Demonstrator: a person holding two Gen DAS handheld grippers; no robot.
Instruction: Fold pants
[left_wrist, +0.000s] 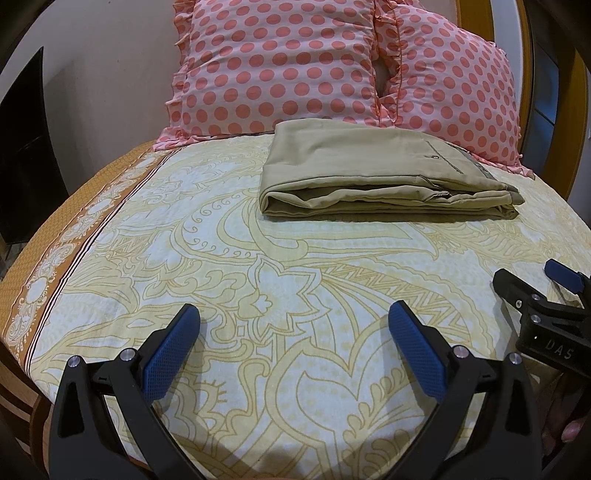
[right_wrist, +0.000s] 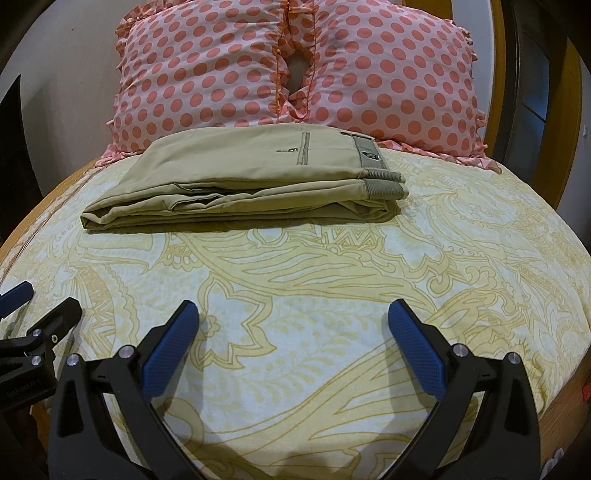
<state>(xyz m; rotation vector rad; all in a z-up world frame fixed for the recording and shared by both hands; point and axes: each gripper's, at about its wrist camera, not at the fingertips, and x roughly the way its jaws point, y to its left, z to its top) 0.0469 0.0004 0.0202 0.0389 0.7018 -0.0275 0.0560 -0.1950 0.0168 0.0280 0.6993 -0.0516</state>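
You have the pants (left_wrist: 384, 173) folded into a flat khaki bundle on the bed (left_wrist: 229, 280), lying just in front of the pillows (left_wrist: 280, 62) and touching their lower frill. From the right wrist view the waistband end of the pants (right_wrist: 243, 181) points to the right, with a back pocket and its button facing up, and the layered folded edges face you.

Your left hand-held gripper (left_wrist: 294, 314) is spread wide with nothing between its blue pads, hanging over the bedsheet well short of the pants. Your right hand-held gripper (right_wrist: 294, 314) is likewise spread wide and holds nothing, also well back from the pants. Each one shows at the edge of the other's view, so they sit side by side near the foot end of the bed.

The bedsheet (right_wrist: 369, 295) is pale with a yellow floral and paisley print, and from the left wrist view it has an orange-brown patterned border (left_wrist: 55, 280) along the side left of the pants. The two pillows are pink with coral dots and frilled edges, propped against a wooden headboard (right_wrist: 498, 55). A plain pale wall (left_wrist: 110, 74) stands behind, left of the pillows.
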